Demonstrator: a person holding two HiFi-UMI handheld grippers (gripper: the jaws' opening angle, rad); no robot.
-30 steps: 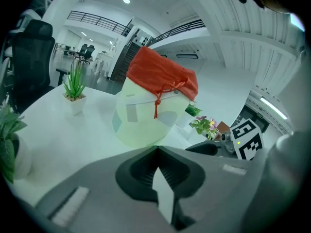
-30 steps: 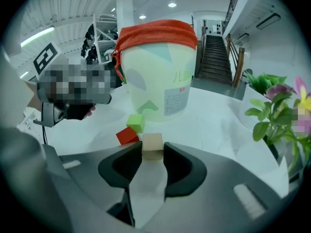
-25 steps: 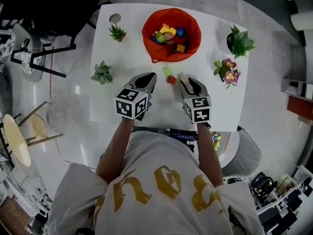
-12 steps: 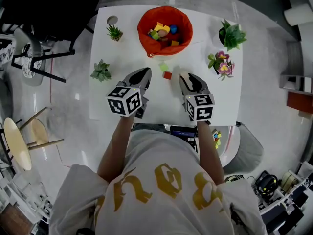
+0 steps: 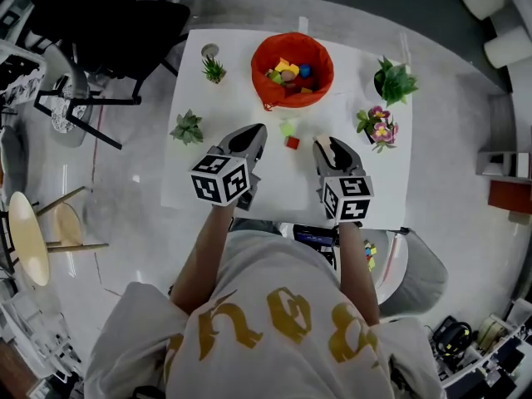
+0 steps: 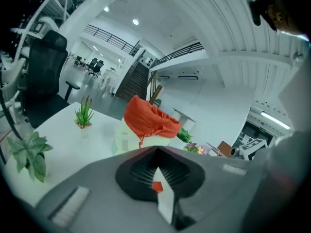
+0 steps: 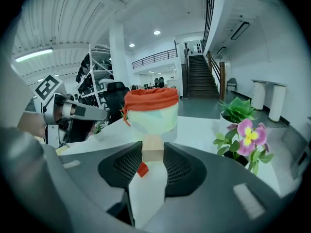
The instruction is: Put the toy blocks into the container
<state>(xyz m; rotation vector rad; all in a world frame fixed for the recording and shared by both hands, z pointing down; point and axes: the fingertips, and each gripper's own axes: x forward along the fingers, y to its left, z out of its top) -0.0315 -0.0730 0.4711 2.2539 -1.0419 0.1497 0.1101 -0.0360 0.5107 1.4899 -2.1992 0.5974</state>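
Note:
An orange-red cloth container [image 5: 292,69] holding several coloured blocks stands at the table's far middle; it also shows as container [image 6: 148,120] and container [image 7: 150,110]. On the white table [image 5: 274,181] in front of it lie a green block [image 5: 288,128] and a red block [image 5: 293,142]. My right gripper [image 5: 325,144] is shut on a tan wooden block [image 7: 153,148], just right of the red block [image 7: 142,169]. My left gripper [image 5: 254,133] is shut and empty, left of the two loose blocks; the red block [image 6: 157,186] shows through the slit between its jaws.
Small potted plants stand at the table's left [image 5: 188,127], back left [image 5: 214,69] and back right [image 5: 392,80], with a flowering one [image 5: 380,123] close to the right gripper. A black office chair [image 5: 108,23] and a stool [image 5: 25,239] are on the floor to the left.
The head view has shifted, so the table sits differently in frame. Both grippers stay near the table's front, with the tan block at the right gripper's tip throughout.

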